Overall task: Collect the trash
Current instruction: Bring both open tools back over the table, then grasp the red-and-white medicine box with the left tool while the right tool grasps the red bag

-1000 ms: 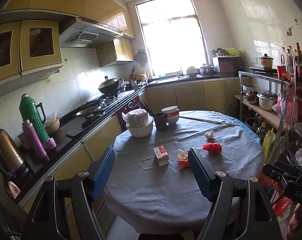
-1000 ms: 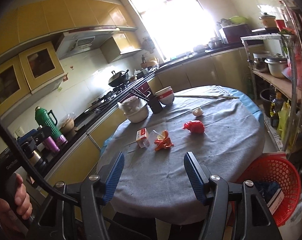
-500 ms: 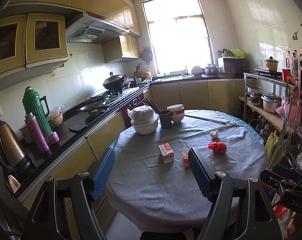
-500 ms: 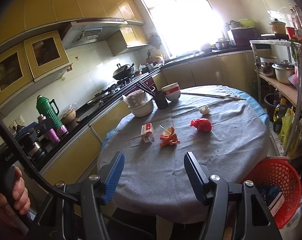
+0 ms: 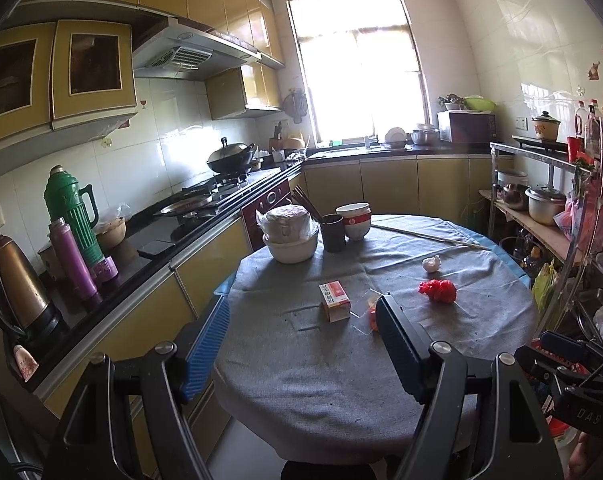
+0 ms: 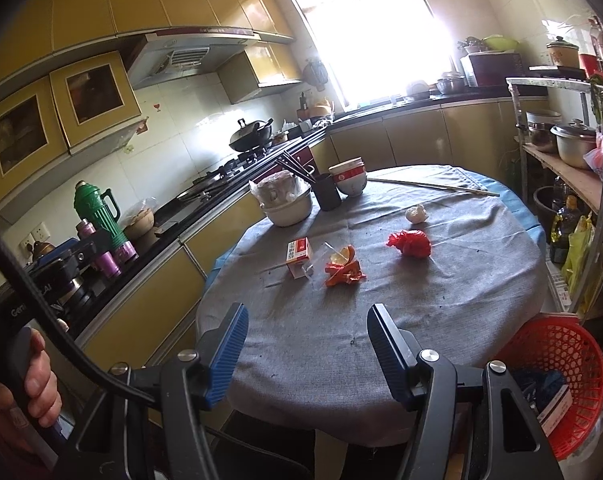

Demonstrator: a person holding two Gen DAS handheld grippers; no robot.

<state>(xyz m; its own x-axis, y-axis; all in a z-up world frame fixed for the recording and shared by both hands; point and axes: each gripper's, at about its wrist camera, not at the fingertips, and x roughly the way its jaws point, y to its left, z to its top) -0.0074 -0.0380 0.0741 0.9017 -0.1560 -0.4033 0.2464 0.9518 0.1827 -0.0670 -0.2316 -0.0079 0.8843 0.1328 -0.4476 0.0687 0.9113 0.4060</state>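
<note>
On the round grey-clothed table (image 6: 381,320) lie a small red-and-white carton (image 6: 299,255), orange peel scraps (image 6: 343,268), a crumpled red bag (image 6: 411,243) and a white crumpled wad (image 6: 416,213). The carton (image 5: 334,300), red bag (image 5: 438,290) and wad (image 5: 431,263) also show in the left wrist view; the peel is mostly hidden behind a finger. My left gripper (image 5: 301,344) and right gripper (image 6: 305,350) are both open and empty, short of the table's near edge. A red mesh basket (image 6: 561,376) stands on the floor at the right.
A covered white bowl (image 6: 287,204), dark cup with chopsticks (image 6: 327,190) and stacked bowls (image 6: 351,178) stand at the table's far side. A long stick (image 6: 433,187) lies there. The counter with flasks (image 5: 71,216) runs along the left; a metal shelf rack (image 6: 569,148) is right.
Both grippers have drawn back and risen slightly from the table, so the table and trash look farther away. Both jaws stayed open.
</note>
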